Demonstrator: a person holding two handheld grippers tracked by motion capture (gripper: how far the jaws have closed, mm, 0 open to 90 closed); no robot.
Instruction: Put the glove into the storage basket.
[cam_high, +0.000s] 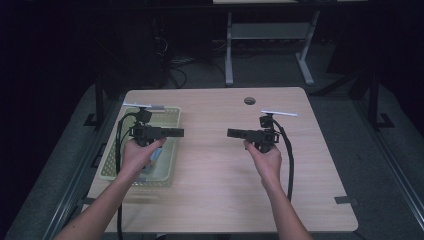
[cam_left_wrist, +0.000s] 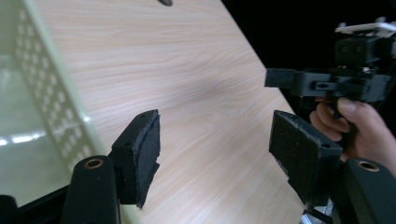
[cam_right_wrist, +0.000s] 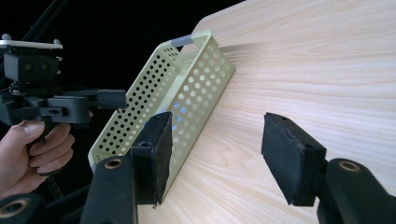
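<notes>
The left tongs (cam_high: 176, 132) are held level above the pale green perforated basket (cam_high: 170, 116), which stands at the left side of the wooden desk (cam_high: 215, 170); their tips reach just past the basket's right wall and point toward the middle of the desk. In the left gripper view the basket's wall (cam_left_wrist: 44, 93) is seen to the left of the jaws, which stand wide apart with nothing but bare desk between them. The right tongs (cam_high: 234, 133) are held above the desk's middle, well apart from the basket, and point back at the left tongs. In the right gripper view its padded jaws are likewise spread with nothing gripped, and the basket (cam_right_wrist: 187, 88) lies beyond the left jaw. A bluish thing (cam_high: 156, 156) lies inside the basket, too blurred to be identified. No readable writing or brand is seen.
</notes>
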